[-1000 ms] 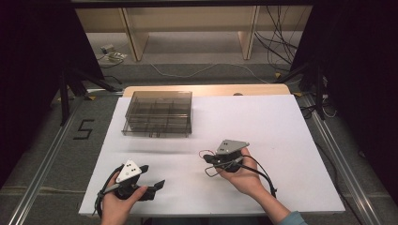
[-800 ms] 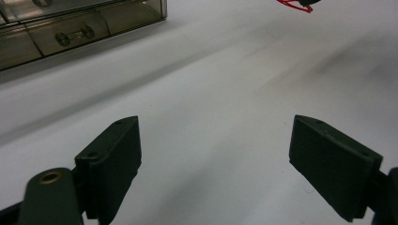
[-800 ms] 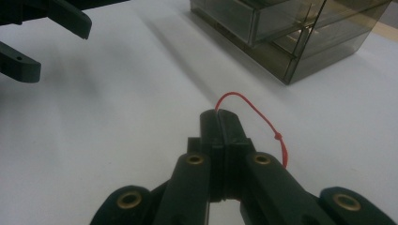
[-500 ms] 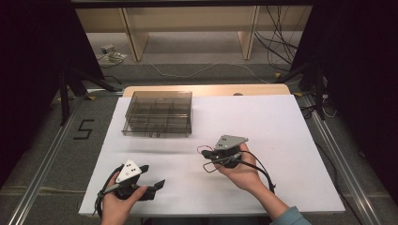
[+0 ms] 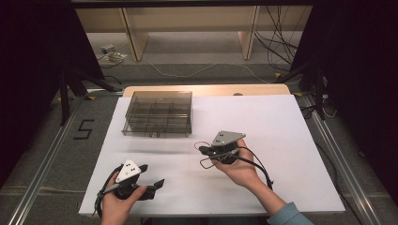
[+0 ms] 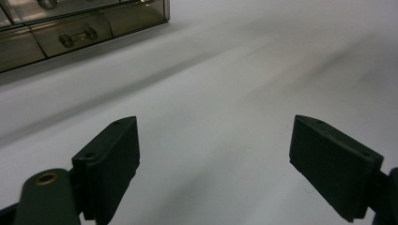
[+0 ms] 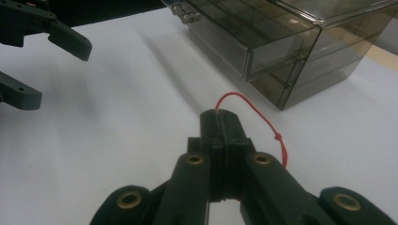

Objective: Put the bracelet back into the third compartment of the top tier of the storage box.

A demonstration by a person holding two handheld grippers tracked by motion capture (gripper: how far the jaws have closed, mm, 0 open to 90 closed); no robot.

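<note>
Item: red thread loop, pinched in the pressed-together right claw at 4 o'clock of the smoked compartment box on the tabletop; left claw spread, idle; step: carrying, probably boxward; next: open lid.

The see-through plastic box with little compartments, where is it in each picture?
High view: the smoky clear plastic compartment box sits upper left of middle on the white table.
Left gripper view: its lower edge crosses the top left corner.
Right gripper view: it fills the upper right, beyond the right gripper, shut on a thin red string.
Shared landmark: the white table top.
</note>
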